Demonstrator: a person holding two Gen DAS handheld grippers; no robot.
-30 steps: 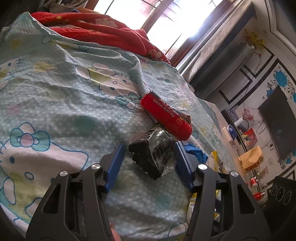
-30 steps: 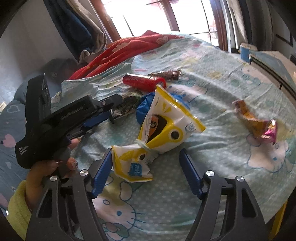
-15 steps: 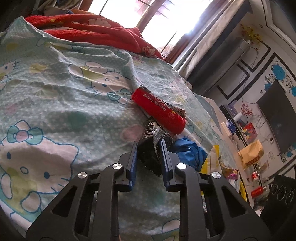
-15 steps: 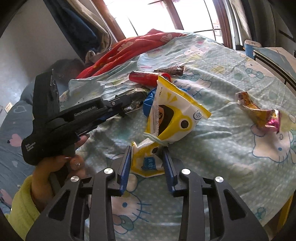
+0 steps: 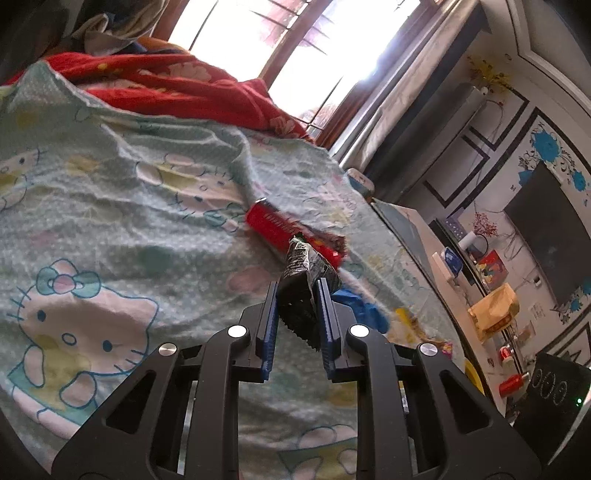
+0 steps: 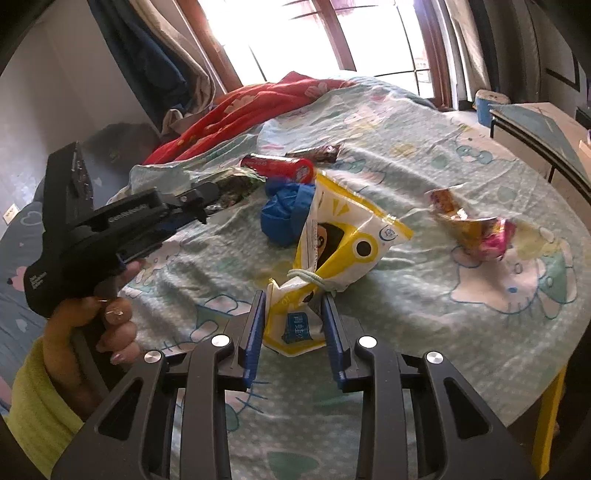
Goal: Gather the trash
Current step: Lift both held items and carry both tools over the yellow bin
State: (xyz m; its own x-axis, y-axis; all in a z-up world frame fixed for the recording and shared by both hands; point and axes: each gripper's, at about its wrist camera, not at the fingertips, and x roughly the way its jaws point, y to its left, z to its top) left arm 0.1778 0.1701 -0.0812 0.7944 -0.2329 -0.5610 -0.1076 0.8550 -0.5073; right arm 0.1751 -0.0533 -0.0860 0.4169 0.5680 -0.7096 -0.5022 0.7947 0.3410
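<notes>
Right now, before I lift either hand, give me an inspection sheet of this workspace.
Surface: bedsheet, wrinkled, cartoon-cat print.
Job's things: black wrapper; yellow bag, tied at the neck.
Clutter: red tube, brown wrapper, blue bag, pink-and-yellow wrapper, red blanket.
Grippers: left gripper shut on black wrapper; right gripper shut on yellow bag.
Cables: nothing seen.
Surroundings: bright window, television.
</notes>
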